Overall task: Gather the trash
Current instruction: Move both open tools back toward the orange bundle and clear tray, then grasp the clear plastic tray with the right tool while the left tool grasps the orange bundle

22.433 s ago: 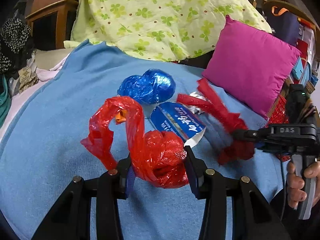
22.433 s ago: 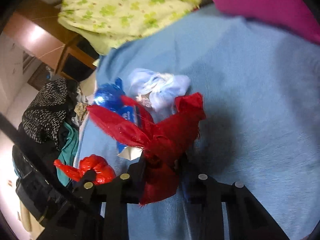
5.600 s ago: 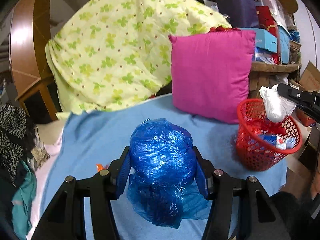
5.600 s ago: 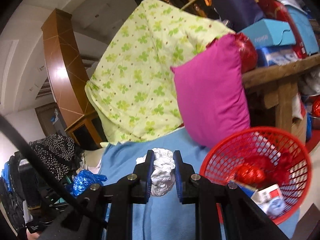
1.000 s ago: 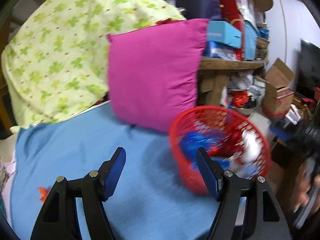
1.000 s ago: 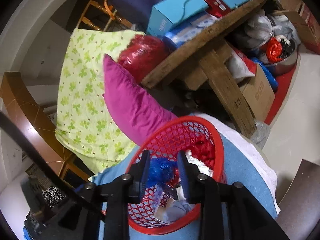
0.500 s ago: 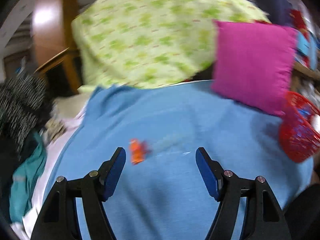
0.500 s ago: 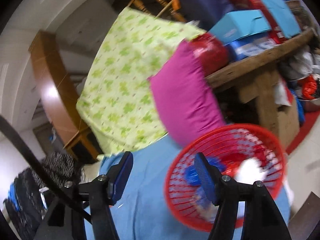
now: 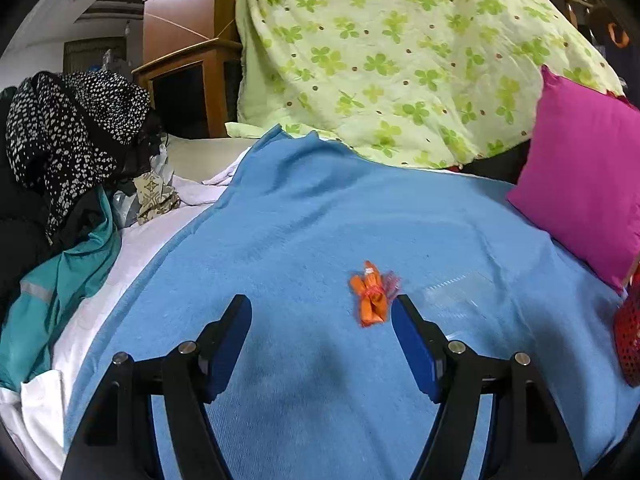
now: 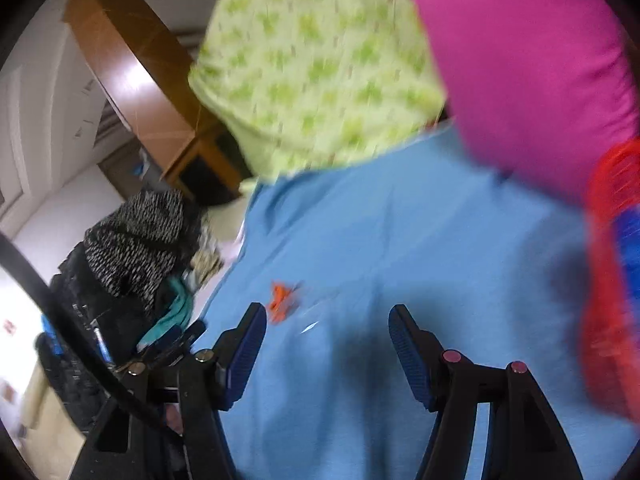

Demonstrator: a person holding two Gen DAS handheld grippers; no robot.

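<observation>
A small orange wrapper [image 9: 370,299] lies on the blue blanket [image 9: 320,224], just ahead of my left gripper [image 9: 322,324] and close to its right finger. The left gripper is open and empty. A clear plastic scrap [image 9: 456,285] lies right of the wrapper. My right gripper [image 10: 326,334] is open and empty above the blanket. In the blurred right wrist view the orange wrapper [image 10: 282,298] lies ahead of its left finger. The red mesh basket [image 10: 612,280] with trash in it stands at the right, and its edge also shows in the left wrist view [image 9: 628,340].
A magenta pillow [image 9: 584,184] leans at the right by the basket. A green clover-print quilt [image 9: 400,60] is draped behind the blanket. A heap of dark and teal clothes [image 9: 60,168] lies at the left. A wooden cabinet [image 9: 188,84] stands behind.
Both grippers have swung left, away from the basket toward the blanket. The right gripper has opened wide. The orange wrapper now lies closer to the left gripper.
</observation>
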